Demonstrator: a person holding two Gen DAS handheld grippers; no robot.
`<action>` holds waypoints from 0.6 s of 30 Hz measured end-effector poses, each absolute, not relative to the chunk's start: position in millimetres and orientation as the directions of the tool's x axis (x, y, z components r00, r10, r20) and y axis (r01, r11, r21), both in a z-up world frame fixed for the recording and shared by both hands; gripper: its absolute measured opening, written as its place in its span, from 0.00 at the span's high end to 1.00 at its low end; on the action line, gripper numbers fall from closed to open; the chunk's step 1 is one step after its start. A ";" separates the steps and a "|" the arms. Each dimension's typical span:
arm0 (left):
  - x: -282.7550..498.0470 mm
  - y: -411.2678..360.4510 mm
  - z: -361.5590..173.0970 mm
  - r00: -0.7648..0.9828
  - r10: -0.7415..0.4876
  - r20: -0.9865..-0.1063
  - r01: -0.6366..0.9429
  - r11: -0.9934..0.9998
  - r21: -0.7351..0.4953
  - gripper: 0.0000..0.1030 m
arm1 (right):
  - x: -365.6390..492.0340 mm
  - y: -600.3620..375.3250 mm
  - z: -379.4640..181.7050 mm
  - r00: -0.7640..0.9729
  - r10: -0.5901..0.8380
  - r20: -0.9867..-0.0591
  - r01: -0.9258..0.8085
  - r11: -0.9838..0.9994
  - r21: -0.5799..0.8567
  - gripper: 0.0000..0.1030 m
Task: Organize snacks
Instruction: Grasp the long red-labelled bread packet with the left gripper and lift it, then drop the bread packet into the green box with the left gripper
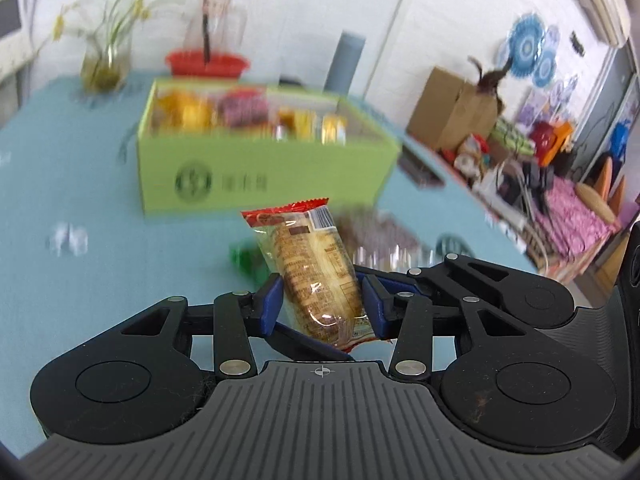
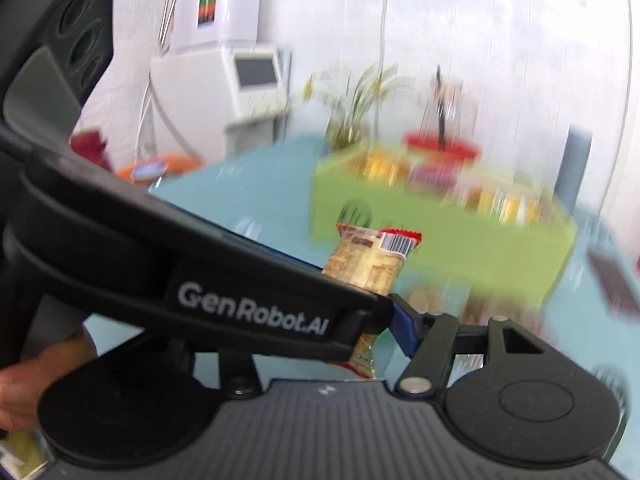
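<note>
Left wrist view showed your left claw (image 1: pixel 320 300) closed on a clear snack packet (image 1: pixel 316 272) with red ends, its blue pads (image 1: pixel 269 300) pressed against both sides, held tilted above the blue bench (image 1: pixel 72 168). Right wrist view showed that same packet (image 2: pixel 370 264) in front of your right claw (image 2: pixel 376 332); the other tool covered one of its fingers, so I could not tell its opening. Farther back on the bench stood a green box (image 1: pixel 260 172) holding snacks, blurred.
</note>
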State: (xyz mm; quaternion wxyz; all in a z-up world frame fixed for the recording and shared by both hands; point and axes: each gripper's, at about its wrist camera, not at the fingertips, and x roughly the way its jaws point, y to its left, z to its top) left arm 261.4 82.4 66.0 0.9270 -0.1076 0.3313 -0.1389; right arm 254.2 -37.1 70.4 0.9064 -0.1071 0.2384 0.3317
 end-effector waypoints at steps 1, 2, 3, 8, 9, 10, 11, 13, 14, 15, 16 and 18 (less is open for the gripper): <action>277.0 86.0 76.9 0.757 -0.326 -0.567 0.185 0.938 -0.293 0.78 | 271.7 -33.7 80.1 0.678 0.556 -0.482 -0.654 0.755 -0.048 0.35; 295.3 89.9 87.7 0.775 -0.321 -0.545 0.189 0.940 -0.286 0.78 | 290.8 -28.7 89.0 0.689 0.558 -0.463 -0.653 0.755 -0.061 0.35; 314.1 93.6 95.9 0.789 -0.314 -0.529 0.188 0.942 -0.278 0.78 | 311.0 -23.0 96.1 0.696 0.558 -0.451 -0.653 0.754 -0.074 0.35; 413.5 116.9 107.0 0.791 -0.283 -0.543 0.150 0.949 -0.277 0.78 | 409.0 4.8 99.9 0.670 0.568 -0.478 -0.670 0.740 -0.060 0.32; 429.6 120.3 102.8 0.782 -0.279 -0.557 0.143 0.950 -0.276 0.77 | 423.5 9.0 95.0 0.657 0.567 -0.497 -0.674 0.737 -0.051 0.32; 442.5 123.4 97.0 0.776 -0.276 -0.567 0.136 0.951 -0.276 0.77 | 436.7 12.9 88.7 0.640 0.565 -0.520 -0.680 0.732 -0.041 0.31; 452.2 126.6 89.4 0.772 -0.264 -0.578 0.123 0.954 -0.272 0.74 | 445.9 16.3 82.2 0.620 0.565 -0.544 -0.687 0.726 -0.028 0.29; 462.6 128.2 76.1 0.770 -0.238 -0.592 0.101 0.961 -0.256 0.61 | 456.5 21.3 73.1 0.589 0.567 -0.575 -0.699 0.715 -0.012 0.23; 463.0 128.0 72.3 0.774 -0.224 -0.592 0.091 0.965 -0.246 0.54 | 456.7 21.6 70.7 0.586 0.565 -0.580 -0.702 0.712 -0.016 0.22; 460.6 127.3 71.5 0.782 -0.217 -0.585 0.088 0.967 -0.240 0.50 | 452.8 18.2 70.6 0.586 0.570 -0.575 -0.706 0.708 -0.018 0.21; 455.5 127.1 73.4 0.793 -0.217 -0.570 0.091 0.966 -0.240 0.49 | 448.0 14.1 73.8 0.596 0.574 -0.561 -0.706 0.708 -0.025 0.17; 439.2 126.0 84.9 0.821 -0.222 -0.526 0.102 0.964 -0.247 0.41 | 428.9 1.6 85.5 0.627 0.586 -0.513 -0.701 0.712 -0.043 0.10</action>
